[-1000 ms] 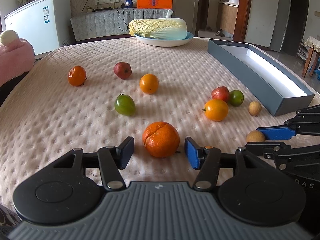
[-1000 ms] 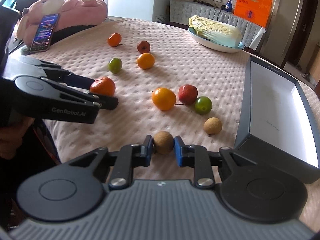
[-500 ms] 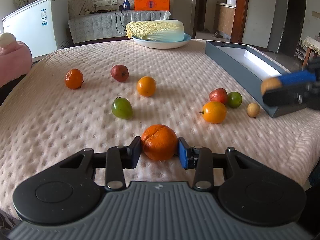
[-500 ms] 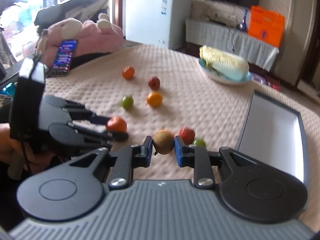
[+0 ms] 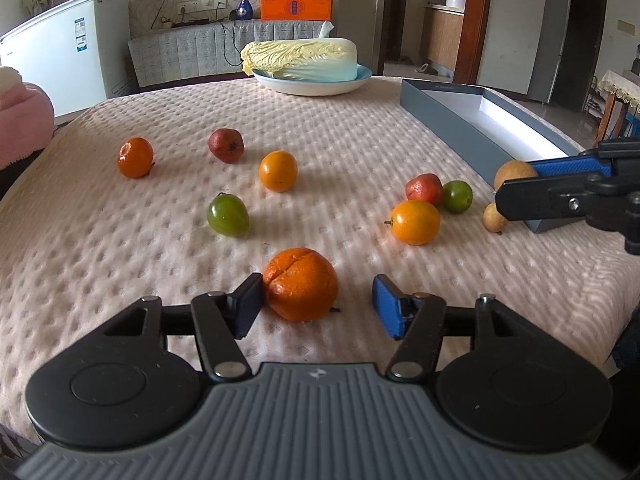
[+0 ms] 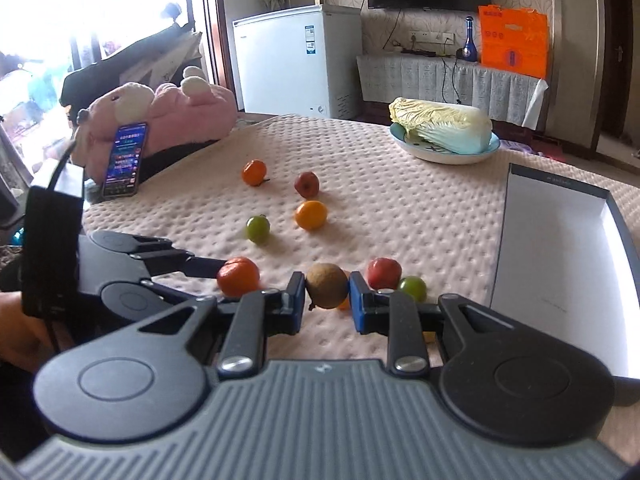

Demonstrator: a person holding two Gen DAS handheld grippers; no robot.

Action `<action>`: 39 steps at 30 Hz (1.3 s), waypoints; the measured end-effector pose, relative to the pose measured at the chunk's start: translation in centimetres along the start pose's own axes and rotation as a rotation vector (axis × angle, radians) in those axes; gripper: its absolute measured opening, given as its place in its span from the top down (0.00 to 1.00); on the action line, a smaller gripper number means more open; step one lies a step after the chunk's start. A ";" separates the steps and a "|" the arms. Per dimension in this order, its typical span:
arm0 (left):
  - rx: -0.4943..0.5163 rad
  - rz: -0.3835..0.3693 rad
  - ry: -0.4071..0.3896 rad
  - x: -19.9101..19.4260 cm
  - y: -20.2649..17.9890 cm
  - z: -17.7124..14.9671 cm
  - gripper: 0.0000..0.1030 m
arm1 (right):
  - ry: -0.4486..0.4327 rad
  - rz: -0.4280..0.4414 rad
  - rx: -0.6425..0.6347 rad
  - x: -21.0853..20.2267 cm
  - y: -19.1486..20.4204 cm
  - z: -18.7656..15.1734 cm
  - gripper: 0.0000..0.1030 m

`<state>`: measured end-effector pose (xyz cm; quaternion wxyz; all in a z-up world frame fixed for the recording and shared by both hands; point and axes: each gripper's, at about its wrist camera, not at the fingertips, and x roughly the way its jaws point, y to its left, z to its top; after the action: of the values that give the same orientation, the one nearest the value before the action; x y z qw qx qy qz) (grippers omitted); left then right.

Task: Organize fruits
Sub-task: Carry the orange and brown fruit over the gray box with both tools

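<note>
My left gripper (image 5: pixel 318 304) is open around a large creased orange (image 5: pixel 301 283) on the table; the left pad touches it and the right pad stands apart. My right gripper (image 6: pixel 325 296) is shut on a small brown fruit (image 6: pixel 327 285) and holds it above the table, near the grey box (image 6: pixel 560 256). In the left wrist view the brown fruit (image 5: pixel 514 172) shows at the box's near corner (image 5: pixel 460 128). Several fruits lie loose: a green one (image 5: pixel 227 215), an orange one (image 5: pixel 415 222), a red one (image 5: pixel 423 189).
A plate with a cabbage (image 5: pixel 304 62) stands at the table's far side. A pink plush toy (image 6: pixel 168 120) and a phone (image 6: pixel 125 160) lie at the left edge. More fruits (image 5: pixel 135 157) are scattered mid-table. A small tan fruit (image 5: pixel 493 218) lies by the box.
My left gripper, shut on the creased orange half a second ago, has opened. My right gripper has lifted the brown fruit off the table and carried it toward the box.
</note>
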<state>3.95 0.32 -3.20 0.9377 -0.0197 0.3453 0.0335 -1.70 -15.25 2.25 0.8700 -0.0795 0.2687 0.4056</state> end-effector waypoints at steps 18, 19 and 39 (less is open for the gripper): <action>-0.020 -0.012 -0.045 -1.4 -1.0 1.0 0.61 | -0.075 -0.014 0.037 -1.4 -1.6 0.6 0.74; -0.016 -0.021 -0.054 -1.8 -1.4 1.3 0.61 | -0.076 -0.015 0.040 -1.4 -1.7 0.7 0.74; 0.079 -0.080 -0.134 -0.1 -6.3 7.4 0.61 | -0.143 -0.085 0.133 -3.8 -4.8 0.5 0.74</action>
<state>9.13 -5.53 2.64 0.9594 0.0056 0.2815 -0.0165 0.14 -20.74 4.29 0.9067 -0.0037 0.2286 0.3543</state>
